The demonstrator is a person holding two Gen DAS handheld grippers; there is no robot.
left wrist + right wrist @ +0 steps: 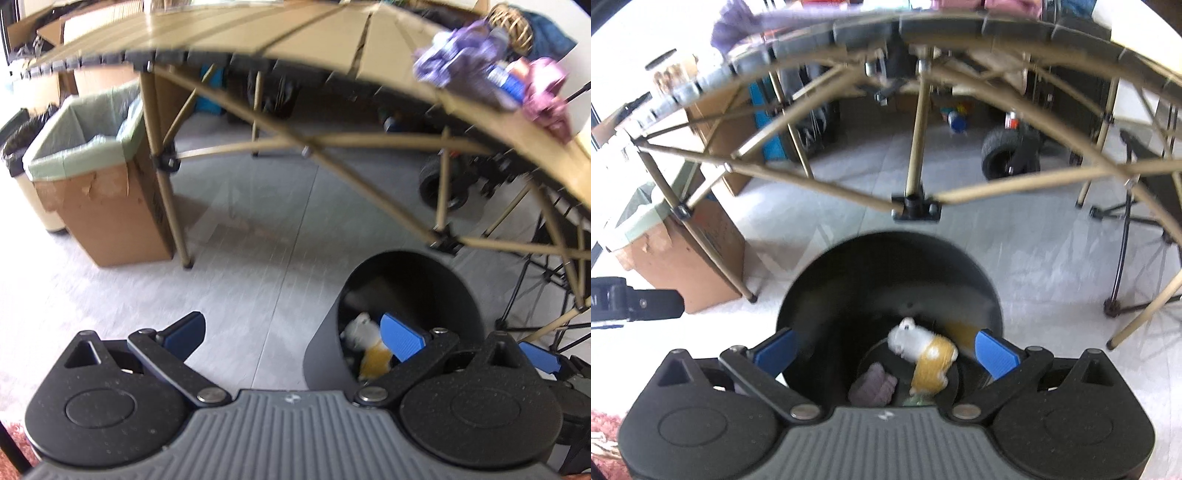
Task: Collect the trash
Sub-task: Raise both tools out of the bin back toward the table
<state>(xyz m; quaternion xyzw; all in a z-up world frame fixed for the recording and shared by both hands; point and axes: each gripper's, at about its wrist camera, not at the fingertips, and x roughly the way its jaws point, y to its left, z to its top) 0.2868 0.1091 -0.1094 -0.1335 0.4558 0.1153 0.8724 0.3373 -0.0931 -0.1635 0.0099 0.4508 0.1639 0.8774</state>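
Bright daylight, floor (258, 236) glare-washed at left — motion blur throughout, fisheye bending the table (295, 40) edges.

— Colours in the round black plastic bin (886, 266)?
— A crumpled white-and-yellow wrapper (923, 350), a mauve wad (873, 384).
— Table?
— Tan slatted folding table (295, 40) (purple crumpled wrappers (461, 59) on top).

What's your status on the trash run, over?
Left gripper and right gripper open, empty. White-yellow wrapper in black bin. Purple wrappers on table. Nothing blocking.
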